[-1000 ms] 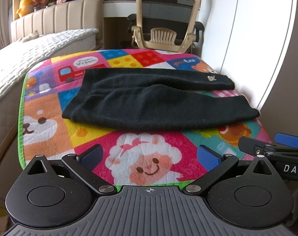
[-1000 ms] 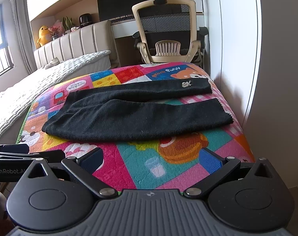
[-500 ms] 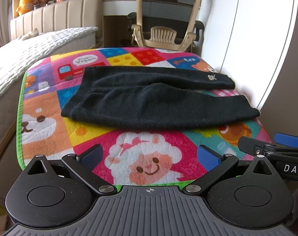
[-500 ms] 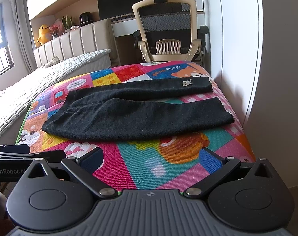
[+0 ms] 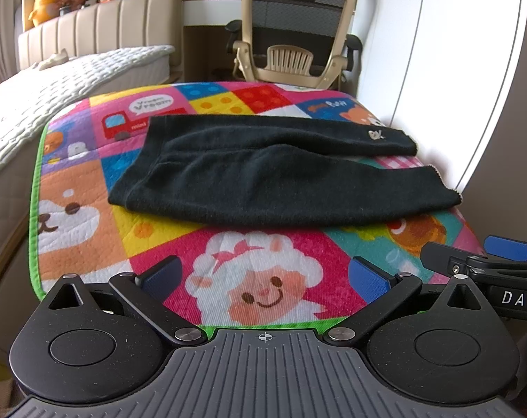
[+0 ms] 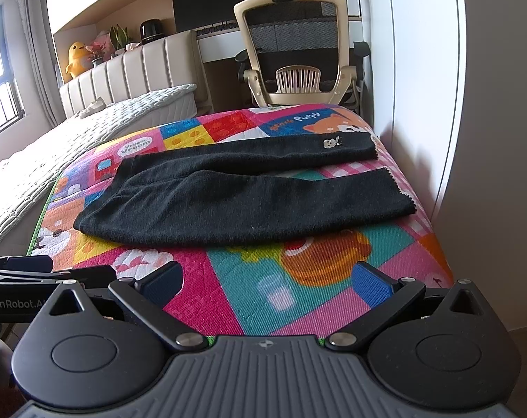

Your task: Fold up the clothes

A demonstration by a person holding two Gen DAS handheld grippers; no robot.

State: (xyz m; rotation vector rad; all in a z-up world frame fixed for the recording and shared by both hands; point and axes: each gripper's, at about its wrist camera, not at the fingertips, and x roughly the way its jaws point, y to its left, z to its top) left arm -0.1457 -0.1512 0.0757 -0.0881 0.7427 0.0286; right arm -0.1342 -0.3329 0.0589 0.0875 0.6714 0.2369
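A pair of black knit trousers (image 5: 270, 170) lies flat on the colourful cartoon play mat (image 5: 263, 278), waist to the left, both legs reaching right; it also shows in the right wrist view (image 6: 242, 195). A small white logo (image 6: 331, 142) sits on the far leg. My left gripper (image 5: 263, 275) is open and empty over the mat's near edge, short of the trousers. My right gripper (image 6: 267, 280) is open and empty, to the right of the left one, also short of the trousers.
A white wall (image 6: 472, 139) runs close along the mat's right edge. A bed with a white quilt (image 5: 37, 104) lies to the left. A beige office chair (image 5: 295, 35) and a desk stand behind the mat.
Both views have shifted slightly; the trousers appear a little nearer. Both grippers stay open and empty, and the trousers have not moved.
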